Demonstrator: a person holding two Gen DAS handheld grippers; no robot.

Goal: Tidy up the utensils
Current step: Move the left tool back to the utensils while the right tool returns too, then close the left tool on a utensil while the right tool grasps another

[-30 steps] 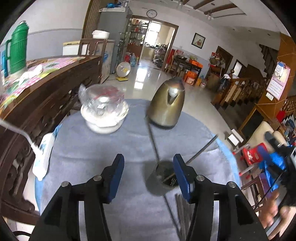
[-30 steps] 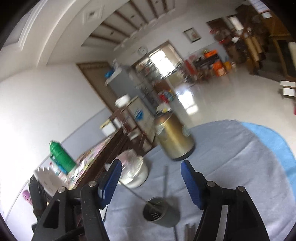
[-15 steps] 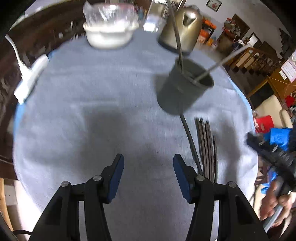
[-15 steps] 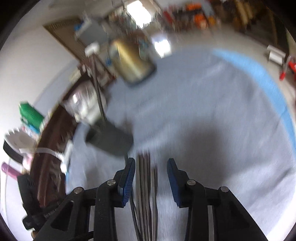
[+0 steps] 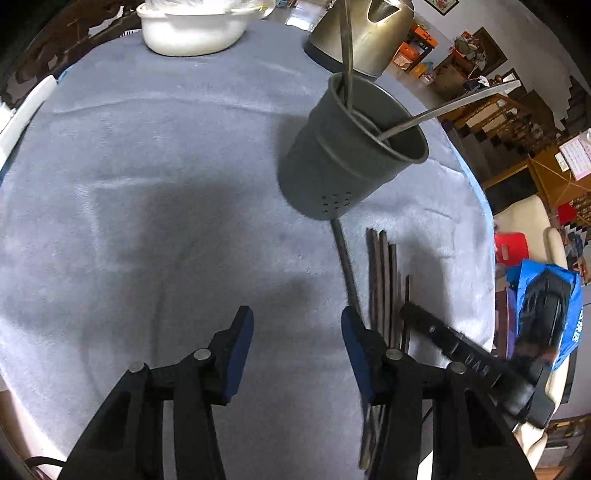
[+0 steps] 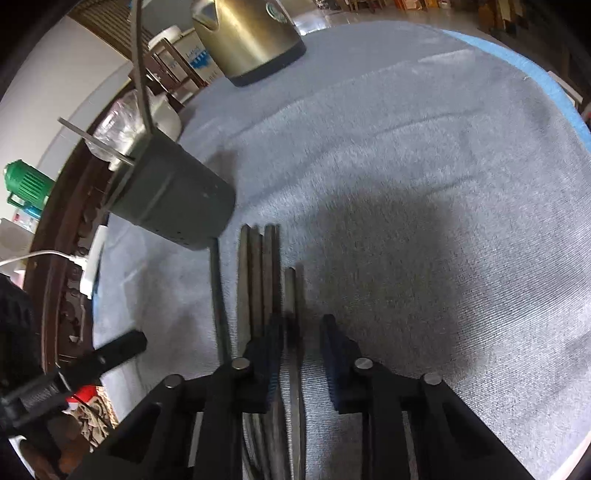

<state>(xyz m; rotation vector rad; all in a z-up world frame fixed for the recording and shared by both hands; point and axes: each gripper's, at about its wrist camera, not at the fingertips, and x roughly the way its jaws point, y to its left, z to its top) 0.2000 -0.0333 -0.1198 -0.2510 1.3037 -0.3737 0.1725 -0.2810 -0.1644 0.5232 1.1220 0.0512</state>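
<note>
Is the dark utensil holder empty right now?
No, the dark utensil holder already has two thin utensils sticking out of it.

**Count of items on the worktop**

One dark utensil cup (image 5: 351, 162) stands beyond the fingers, holding two metal utensils (image 5: 443, 110). Loose utensils lying flat (image 6: 258, 280): six are countable in the right wrist view, namely one thin rod nearest the cup, four bunched handles, and one shorter handle (image 6: 290, 291) running between the right gripper's (image 6: 301, 354) fingers. One brass-coloured kettle (image 6: 247, 37) and one white bowl (image 5: 192, 31) sit farther off. One green jug (image 6: 27, 184) and one white power strip (image 6: 92, 262) lie off the worktop's edge.
</note>
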